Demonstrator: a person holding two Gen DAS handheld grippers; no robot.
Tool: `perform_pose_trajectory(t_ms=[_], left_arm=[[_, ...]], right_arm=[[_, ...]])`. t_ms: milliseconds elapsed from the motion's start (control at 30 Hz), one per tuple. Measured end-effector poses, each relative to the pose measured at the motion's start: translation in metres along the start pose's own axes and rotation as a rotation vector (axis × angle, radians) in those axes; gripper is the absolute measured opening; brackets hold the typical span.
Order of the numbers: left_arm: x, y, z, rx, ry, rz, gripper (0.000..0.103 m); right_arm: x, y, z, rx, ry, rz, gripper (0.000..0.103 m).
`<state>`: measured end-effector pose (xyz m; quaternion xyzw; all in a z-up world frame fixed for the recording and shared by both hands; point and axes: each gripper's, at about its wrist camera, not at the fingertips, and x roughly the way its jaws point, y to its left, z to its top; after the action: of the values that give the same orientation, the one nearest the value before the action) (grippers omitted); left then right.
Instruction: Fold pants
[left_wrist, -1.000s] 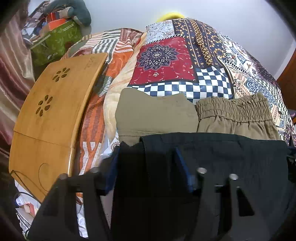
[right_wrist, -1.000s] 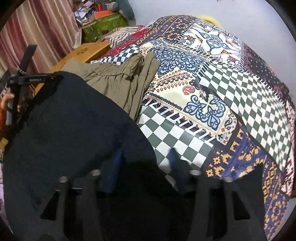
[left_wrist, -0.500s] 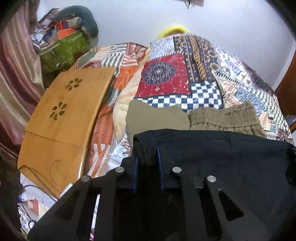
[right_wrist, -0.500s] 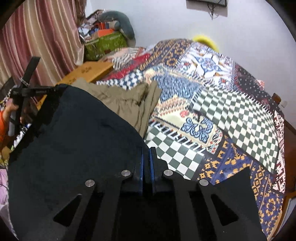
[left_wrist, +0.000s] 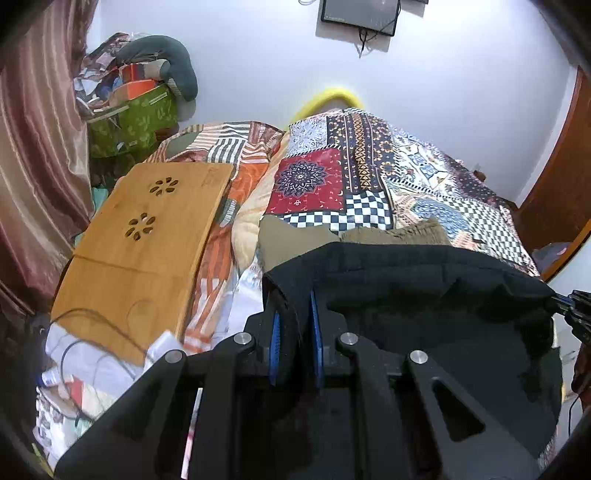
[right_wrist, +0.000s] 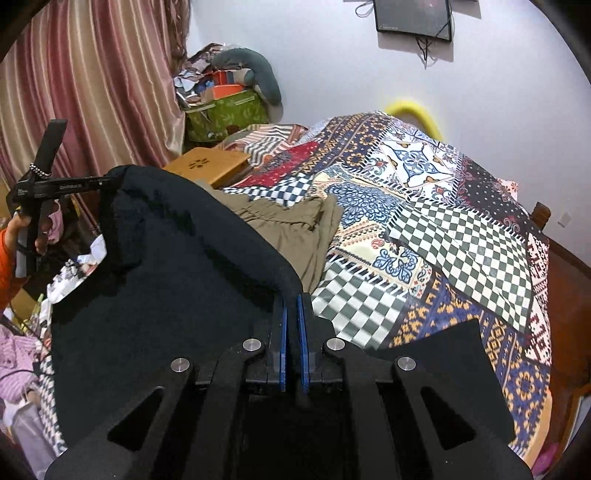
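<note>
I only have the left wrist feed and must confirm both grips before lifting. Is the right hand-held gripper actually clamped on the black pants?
Observer: Yes. The right hand-held gripper has its blue pads pinched on an edge of the black pants.
Operator: What lies just beyond that grip?
Observer: The checkered part of the patchwork bedspread, with the folded olive pants to its left.
Operator: Does that view show my left hand-held gripper?
Observer: Yes, the left hand-held gripper holds the far corner of the black pants, raised in front of the striped curtain.
</note>
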<state>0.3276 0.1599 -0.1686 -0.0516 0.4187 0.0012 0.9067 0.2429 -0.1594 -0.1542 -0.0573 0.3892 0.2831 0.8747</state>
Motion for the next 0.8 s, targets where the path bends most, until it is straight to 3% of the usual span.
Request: perform_pose_trajectory(t_ms=[433, 800], left_arm=[[-0.085, 0.017, -0.082, -0.021, 0.015, 0.007, 0.014], [-0.088, 0.038, -0.158, -0.089, 0.091, -0.011, 0.014]], right_arm=[[-0.053, 0.052, -0.037, -0.016, -0.03, 0.039, 0.005], [-0.055, 0.087, -0.085, -0.002, 0.042, 0.095, 0.005]])
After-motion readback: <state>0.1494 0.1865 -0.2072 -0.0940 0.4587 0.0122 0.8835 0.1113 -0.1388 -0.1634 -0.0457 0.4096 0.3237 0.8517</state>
